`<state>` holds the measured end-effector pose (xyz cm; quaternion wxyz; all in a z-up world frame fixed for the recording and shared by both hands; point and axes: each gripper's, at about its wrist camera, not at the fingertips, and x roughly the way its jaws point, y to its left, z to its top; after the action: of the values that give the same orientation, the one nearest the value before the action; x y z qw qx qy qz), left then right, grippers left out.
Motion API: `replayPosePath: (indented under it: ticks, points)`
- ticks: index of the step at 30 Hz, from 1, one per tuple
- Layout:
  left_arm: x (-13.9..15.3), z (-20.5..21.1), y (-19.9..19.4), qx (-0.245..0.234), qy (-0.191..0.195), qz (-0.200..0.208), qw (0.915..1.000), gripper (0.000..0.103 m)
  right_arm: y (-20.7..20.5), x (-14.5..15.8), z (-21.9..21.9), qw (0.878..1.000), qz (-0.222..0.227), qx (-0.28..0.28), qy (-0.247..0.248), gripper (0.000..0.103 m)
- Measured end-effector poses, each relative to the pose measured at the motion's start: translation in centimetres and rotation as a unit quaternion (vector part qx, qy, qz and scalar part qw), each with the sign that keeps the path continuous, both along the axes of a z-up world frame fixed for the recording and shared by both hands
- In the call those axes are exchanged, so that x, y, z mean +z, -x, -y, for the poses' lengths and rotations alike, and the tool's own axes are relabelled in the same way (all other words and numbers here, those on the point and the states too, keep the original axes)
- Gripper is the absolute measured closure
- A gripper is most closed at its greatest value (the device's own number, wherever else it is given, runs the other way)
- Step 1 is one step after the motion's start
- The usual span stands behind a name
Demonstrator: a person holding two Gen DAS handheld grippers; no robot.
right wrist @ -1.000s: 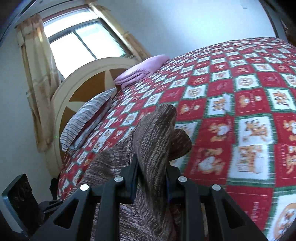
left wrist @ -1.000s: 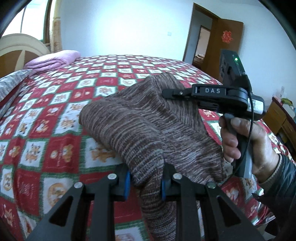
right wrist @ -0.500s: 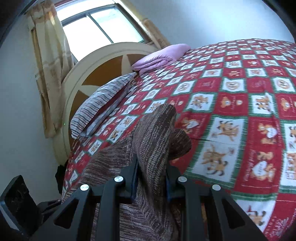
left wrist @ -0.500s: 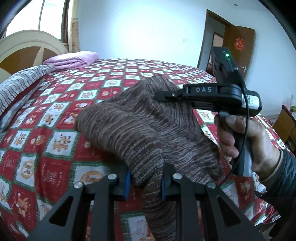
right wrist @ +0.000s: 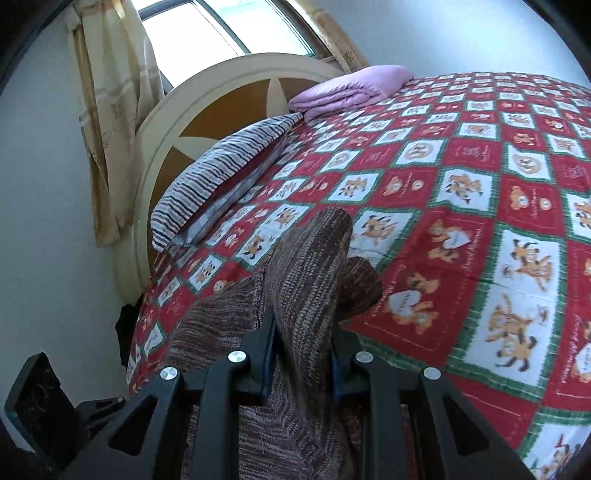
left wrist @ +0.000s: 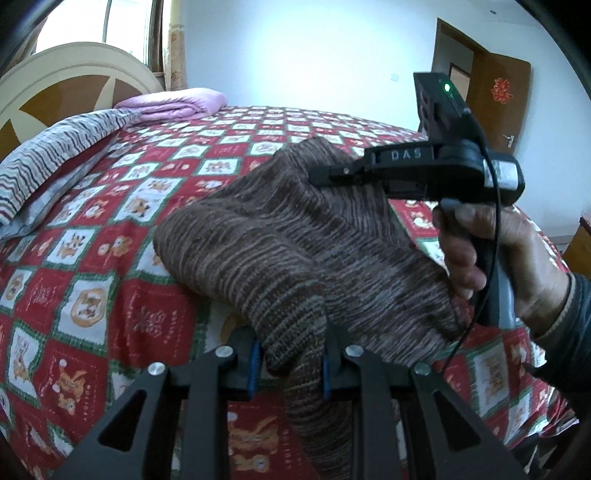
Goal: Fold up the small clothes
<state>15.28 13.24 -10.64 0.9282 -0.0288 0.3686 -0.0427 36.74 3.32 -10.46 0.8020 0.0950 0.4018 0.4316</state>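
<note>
A brown striped knitted garment hangs in the air above the bed, stretched between the two claws. Its near edge is bunched into a thick fold that passes between the blue-padded fingers of the left claw, which is clenched on the knit; a loose tail of the fabric drops below that grip. From there the cloth rises and spreads toward the right claw, seen from the left wrist camera as a black tool marked "DAS" held by the person's right hand. A green light glows on the block on top of that tool.

In the right wrist view the same garment is pinched in a tall ridge between the fingers of the right claw, so this claw too is grasping the knit, with a rounded lobe of cloth bulging out to the right of the ridge and more of it trailing down to the left.

Below the garment lies the bed cover, a red, white and green checked quilt printed with small bears. At the head of the bed a striped grey pillow lies just beside a folded lilac blanket, both against the curved cream and brown headboard. Behind the headboard are a window and a pale curtain. A brown door with a red ornament stands in the far wall.
</note>
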Motion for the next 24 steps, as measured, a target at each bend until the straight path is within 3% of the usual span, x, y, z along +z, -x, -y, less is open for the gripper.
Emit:
replayPosePath:
  ticks: [18, 24]
  points:
    - [-2.5, -0.7, -0.1, 0.005, -0.001, -0.031, 0.9995, 0.078, -1.3, -2.1, -1.1, 1.0, -0.026, -0.002, 0.011, 0.079]
    - [-3.3, -1.0, -0.4, 0.013, 0.006, -0.042, 0.999, 0.072, -1.9, -2.9, -1.0, 0.999, -0.036, -0.012, 0.012, 0.079]
